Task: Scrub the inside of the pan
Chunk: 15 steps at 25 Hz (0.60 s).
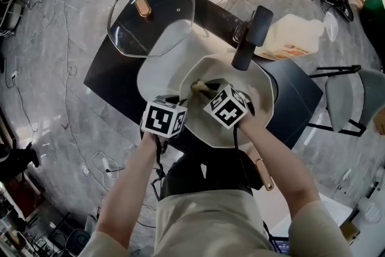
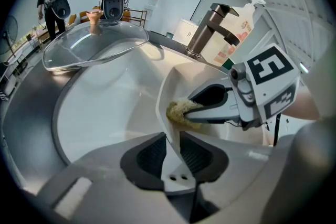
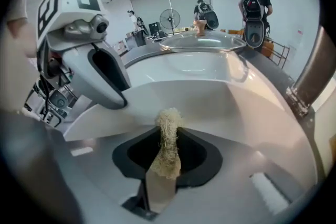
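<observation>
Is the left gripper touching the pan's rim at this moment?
Touching. The left gripper view shows the left gripper shut on the pan's rim, with the thin white wall pinched between its jaws and no gap on either side.

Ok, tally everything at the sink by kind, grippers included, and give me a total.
sink: 1
faucet: 1
pan: 1
glass lid: 1
scrubber: 1
soap bottle: 1
grippers: 2, the left gripper with its jaws on the pan rim, the right gripper with its jaws on the scrubber
Total: 8
</observation>
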Available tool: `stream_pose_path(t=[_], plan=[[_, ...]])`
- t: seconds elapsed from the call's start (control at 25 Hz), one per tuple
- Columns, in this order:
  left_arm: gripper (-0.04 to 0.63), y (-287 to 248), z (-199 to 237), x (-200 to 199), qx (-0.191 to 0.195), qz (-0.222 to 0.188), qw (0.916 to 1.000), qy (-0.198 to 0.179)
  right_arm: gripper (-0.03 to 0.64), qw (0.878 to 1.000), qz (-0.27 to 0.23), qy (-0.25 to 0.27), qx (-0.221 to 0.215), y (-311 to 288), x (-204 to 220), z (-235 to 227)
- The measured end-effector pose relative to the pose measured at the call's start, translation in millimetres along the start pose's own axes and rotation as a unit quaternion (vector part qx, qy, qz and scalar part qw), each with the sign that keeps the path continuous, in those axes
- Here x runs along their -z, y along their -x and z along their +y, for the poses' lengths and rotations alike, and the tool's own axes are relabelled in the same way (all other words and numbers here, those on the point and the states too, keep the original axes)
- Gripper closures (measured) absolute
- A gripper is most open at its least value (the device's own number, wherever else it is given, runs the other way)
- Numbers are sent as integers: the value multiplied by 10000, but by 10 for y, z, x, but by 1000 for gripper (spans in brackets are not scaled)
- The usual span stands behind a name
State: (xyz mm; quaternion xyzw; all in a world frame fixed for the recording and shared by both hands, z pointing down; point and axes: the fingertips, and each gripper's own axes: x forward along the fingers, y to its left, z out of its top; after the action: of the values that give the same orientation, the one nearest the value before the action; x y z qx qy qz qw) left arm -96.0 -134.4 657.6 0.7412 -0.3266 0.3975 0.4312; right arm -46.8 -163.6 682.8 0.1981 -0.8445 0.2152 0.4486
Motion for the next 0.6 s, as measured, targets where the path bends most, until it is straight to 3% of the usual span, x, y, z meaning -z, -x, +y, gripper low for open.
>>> stream_pose_path(t=[0.16, 0.36, 0.6], plan=[[505, -1, -2, -6, -57, -34, 10000, -17, 522, 9954, 277, 591, 696, 38, 74, -288], [505, -6, -1, -10, -28, -15, 10000, -20, 525, 9728, 960, 1520, 1462, 205, 347, -690], [505, 10, 6, 6, -60, -59, 10000, -9, 523, 9548, 1815, 1838, 1468, 460, 684, -806]])
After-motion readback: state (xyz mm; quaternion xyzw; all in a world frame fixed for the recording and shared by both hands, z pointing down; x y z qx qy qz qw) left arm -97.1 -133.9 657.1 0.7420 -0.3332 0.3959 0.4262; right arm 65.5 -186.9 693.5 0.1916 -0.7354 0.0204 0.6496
